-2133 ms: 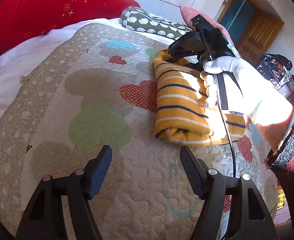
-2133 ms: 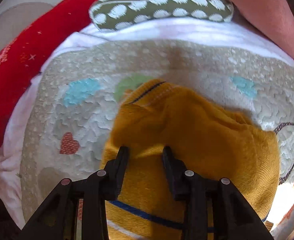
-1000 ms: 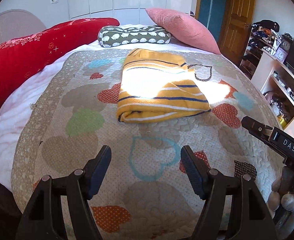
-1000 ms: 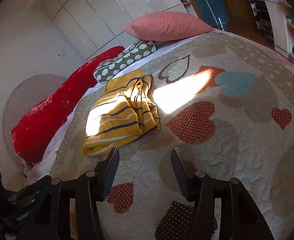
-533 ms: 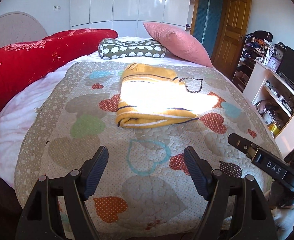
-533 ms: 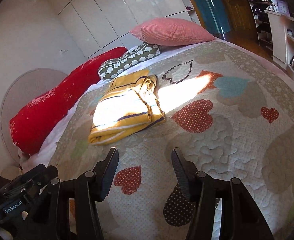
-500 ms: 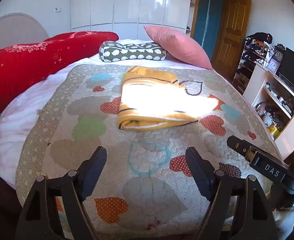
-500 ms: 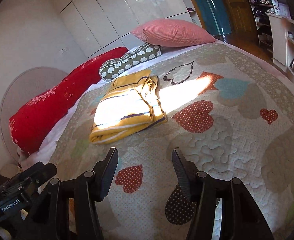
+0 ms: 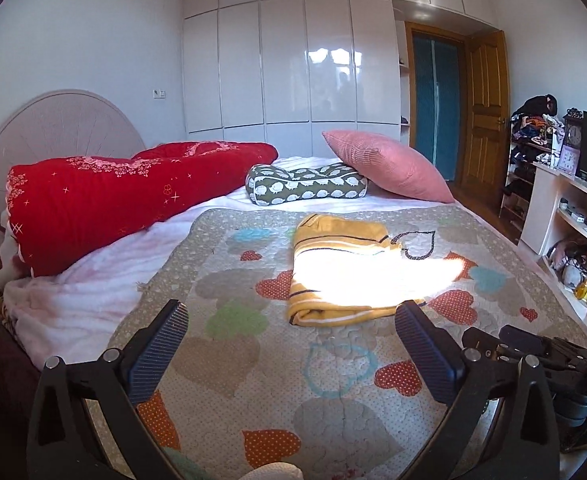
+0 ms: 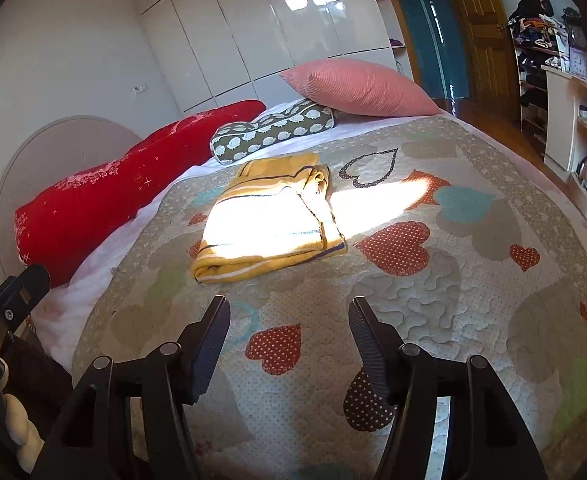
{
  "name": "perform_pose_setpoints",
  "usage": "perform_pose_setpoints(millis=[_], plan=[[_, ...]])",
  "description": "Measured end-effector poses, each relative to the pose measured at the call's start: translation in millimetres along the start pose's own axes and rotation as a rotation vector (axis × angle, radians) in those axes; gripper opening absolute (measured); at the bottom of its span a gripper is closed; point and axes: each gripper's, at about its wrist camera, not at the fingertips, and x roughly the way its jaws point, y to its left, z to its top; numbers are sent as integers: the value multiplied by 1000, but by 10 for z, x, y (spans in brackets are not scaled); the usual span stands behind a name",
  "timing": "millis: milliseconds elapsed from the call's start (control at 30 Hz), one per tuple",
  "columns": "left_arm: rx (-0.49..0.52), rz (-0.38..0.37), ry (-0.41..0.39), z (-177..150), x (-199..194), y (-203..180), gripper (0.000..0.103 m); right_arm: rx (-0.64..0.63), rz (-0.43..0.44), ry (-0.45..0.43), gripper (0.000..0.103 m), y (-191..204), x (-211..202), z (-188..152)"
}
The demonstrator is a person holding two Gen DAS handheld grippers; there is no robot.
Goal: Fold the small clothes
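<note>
A yellow sweater with dark and white stripes [image 9: 345, 276] lies folded into a flat packet on the heart-patterned quilt [image 9: 333, 380], a band of sunlight across it. The same folded sweater [image 10: 269, 224] shows in the right wrist view. My left gripper [image 9: 293, 316] hangs over the near end of the bed, well back from the sweater; its jaws are opening wide with nothing between them. My right gripper [image 10: 289, 312] is likewise back from the sweater, jaws opening and empty. The other gripper's black body [image 9: 533, 356] shows low at the right in the left wrist view.
A red blanket [image 9: 125, 196], a green patterned bolster [image 9: 305, 186] and a pink pillow [image 9: 385, 166] lie at the head of the bed. White wardrobes [image 9: 293, 64] stand behind. A wooden door [image 9: 485, 112] and cluttered shelves [image 9: 565, 200] are to the right.
Both grippers have pulled back and risen away from the sweater, which now looks smaller and farther. The left jaws have spread much wider; the right jaws slightly wider.
</note>
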Motion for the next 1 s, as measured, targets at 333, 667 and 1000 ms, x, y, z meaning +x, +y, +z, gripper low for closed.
perform_pose_setpoints(millis=[333, 667, 1000], plan=[[-37, -38, 252, -278, 482, 53, 103, -89, -101, 59, 68, 132, 176, -196], [-217, 136, 363, -446, 891, 917, 103, -183, -92, 85, 72, 331, 292, -103], [-452, 293, 427, -917, 991, 2049, 103, -359, 18, 273, 73, 1271, 985, -537]])
